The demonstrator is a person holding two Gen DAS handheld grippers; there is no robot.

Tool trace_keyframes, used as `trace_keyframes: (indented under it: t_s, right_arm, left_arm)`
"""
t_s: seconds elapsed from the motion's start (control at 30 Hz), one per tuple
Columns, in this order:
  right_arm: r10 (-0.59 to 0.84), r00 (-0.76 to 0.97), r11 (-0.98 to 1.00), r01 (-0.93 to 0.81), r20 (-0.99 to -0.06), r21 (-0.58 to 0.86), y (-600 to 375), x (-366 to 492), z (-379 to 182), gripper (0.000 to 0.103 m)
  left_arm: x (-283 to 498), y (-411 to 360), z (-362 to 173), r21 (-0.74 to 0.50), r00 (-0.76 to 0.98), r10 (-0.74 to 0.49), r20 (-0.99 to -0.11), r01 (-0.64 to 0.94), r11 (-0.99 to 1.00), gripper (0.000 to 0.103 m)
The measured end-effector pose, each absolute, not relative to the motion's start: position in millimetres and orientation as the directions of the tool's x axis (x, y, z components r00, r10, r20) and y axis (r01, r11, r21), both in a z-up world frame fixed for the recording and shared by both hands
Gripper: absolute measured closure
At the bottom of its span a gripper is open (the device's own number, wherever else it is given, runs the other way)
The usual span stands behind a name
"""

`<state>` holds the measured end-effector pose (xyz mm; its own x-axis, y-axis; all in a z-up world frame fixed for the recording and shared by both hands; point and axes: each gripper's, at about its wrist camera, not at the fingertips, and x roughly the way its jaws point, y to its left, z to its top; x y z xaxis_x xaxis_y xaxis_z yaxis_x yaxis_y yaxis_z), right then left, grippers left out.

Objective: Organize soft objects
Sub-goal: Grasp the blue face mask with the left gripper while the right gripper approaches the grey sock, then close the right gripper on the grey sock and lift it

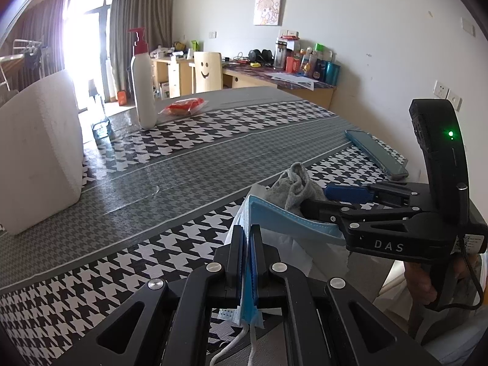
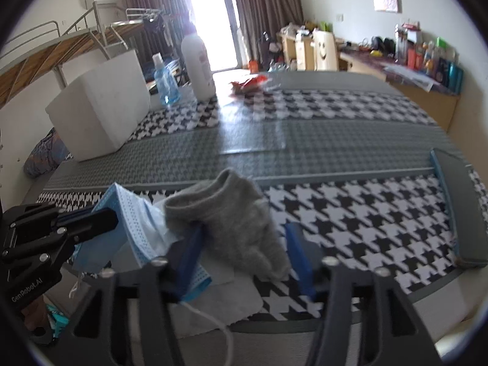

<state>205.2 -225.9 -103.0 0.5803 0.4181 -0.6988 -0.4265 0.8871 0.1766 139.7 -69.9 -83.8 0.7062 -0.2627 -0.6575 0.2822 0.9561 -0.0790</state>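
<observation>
My left gripper [image 1: 247, 228] is shut on a blue face mask [image 1: 289, 216] and pinches its folded edge; the ear loops dangle below the jaws. A crumpled grey sock [image 2: 235, 213] lies on the houndstooth tablecloth [image 2: 366, 213], right beside the mask [image 2: 137, 213]. My right gripper [image 2: 244, 231] straddles the sock with a blue pad on each side, and I see no firm squeeze. From the left wrist view the right gripper [image 1: 317, 201] reaches in from the right toward the sock [image 1: 292, 186]. A pale flat cloth [image 2: 225, 299] lies under both items at the table's near edge.
A white foam box [image 1: 39, 152] stands at the left. A white pump bottle [image 1: 143, 85] and a red packet [image 1: 183, 106] sit at the far end, with a blue spray bottle [image 2: 164, 82] nearby. A teal phone [image 1: 378, 152] lies at the right.
</observation>
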Motion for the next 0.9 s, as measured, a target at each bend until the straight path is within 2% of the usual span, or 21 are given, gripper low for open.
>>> trace_keyframes:
  t_s: [0.07,0.13,0.17,0.23,0.37,0.6,0.9]
  right_arm:
    - [0.425,0.574,0.884,-0.428,-0.700,0.186,-227,204,-103,0.053]
    - [0.432,0.561,0.879,-0.437,-0.706,0.191,-227,202,-103,0.067]
    - [0.432,0.561,0.878,-0.440,-0.706,0.188,-227,201,-102,0.069]
    - [0.436,0.560,0.875,-0.447,-0.704,0.187,-227,200,-101,0.081]
    - [0.428,0.580,0.882,-0.435,-0.694,0.181,-229,199,-97,0.092]
    - [0.409,0.674,0.902,-0.401,-0.615,0.161,-242,183,-67,0.094]
    - [0.369,0.705,0.922,-0.360,-0.606,0.143,-245,177,-58,0.094]
  left_arm:
    - [140,-70,-84,-0.079,0.706,-0.264,-0.657,0.284,0.956,0.099]
    - [141,-71,-84,-0.077,0.706,-0.263,-0.658,0.285,0.955,0.099]
    - [141,-71,-83,-0.077,0.707,-0.263,-0.656,0.284,0.956,0.099]
    - [141,-71,-83,-0.074,0.709,-0.263,-0.654,0.286,0.955,0.099]
    - [137,-71,-80,-0.068,0.718,-0.266,-0.643,0.293,0.954,0.099]
    - [129,-69,-72,-0.061,0.739,-0.272,-0.616,0.299,0.952,0.099]
    - [127,-69,-55,-0.063,0.758,-0.300,-0.579,0.325,0.943,0.099]
